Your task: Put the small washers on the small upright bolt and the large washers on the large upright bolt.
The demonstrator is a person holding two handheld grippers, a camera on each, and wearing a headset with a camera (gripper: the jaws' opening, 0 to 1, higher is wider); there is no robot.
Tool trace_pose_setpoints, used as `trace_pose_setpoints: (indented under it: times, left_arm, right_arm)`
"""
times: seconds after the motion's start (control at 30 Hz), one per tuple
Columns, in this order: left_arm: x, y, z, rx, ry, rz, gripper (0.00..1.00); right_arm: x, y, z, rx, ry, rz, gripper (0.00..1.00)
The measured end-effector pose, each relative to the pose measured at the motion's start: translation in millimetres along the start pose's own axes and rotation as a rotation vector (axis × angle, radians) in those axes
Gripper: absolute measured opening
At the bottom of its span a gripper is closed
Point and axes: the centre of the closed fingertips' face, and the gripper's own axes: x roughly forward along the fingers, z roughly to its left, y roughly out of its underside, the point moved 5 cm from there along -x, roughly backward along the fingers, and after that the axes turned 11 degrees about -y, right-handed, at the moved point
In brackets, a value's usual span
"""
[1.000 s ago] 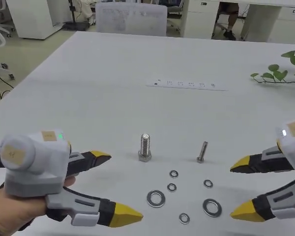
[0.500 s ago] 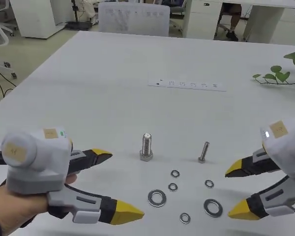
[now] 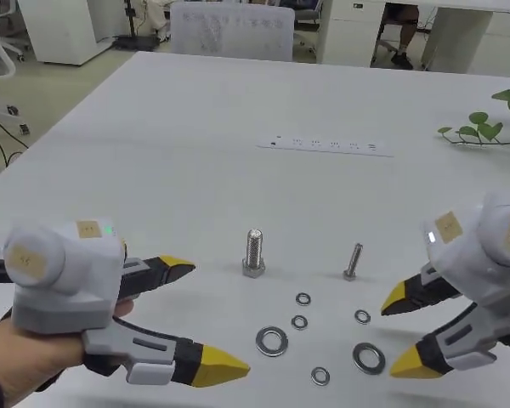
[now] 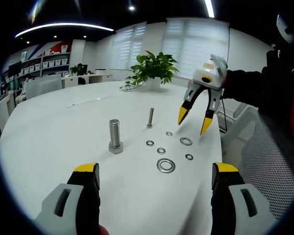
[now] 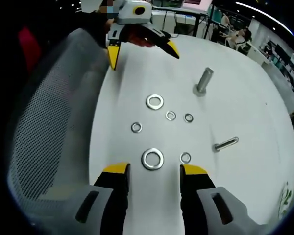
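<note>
A large bolt (image 3: 253,253) and a thinner small bolt (image 3: 353,262) stand upright on the white table (image 3: 195,153). In front of them lie two large washers (image 3: 272,342) (image 3: 369,358) and several small washers (image 3: 299,322). My left gripper (image 3: 202,319) is open, left of the washers, its jaws wide apart (image 4: 156,169). My right gripper (image 3: 399,333) is open just right of the nearer large washer (image 5: 152,158), which lies just ahead of the gap between its jaws (image 5: 154,170). Nothing is held. The large bolt (image 5: 203,81) and small bolt (image 5: 226,143) stand beyond.
A flush power strip (image 3: 323,145) sits mid-table behind the bolts. A potted plant (image 3: 484,127) trails at the far right edge. A chair (image 3: 229,30) stands at the far side, and a mesh chair (image 5: 54,112) is by the near edge.
My right gripper has moved left and tilted down toward the right-hand large washer. The left gripper has barely shifted. No washer or bolt has moved.
</note>
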Motion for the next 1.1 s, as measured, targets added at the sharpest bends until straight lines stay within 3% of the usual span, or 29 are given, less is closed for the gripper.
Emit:
trace_pose_setpoints:
  times: [0.33, 1.1]
  left_arm:
    - [-0.3, -0.7, 0.5, 0.001, -0.001, -0.002, 0.95]
    - [0.9, -1.3, 2.1, -0.003, -0.004, -0.003, 0.95]
  right_arm:
    - [7.0, -1.8, 0.0, -0.021, -0.038, 0.063, 0.39]
    - [23.7, -3.8, -6.6, -0.071, -0.064, 0.172, 0.32]
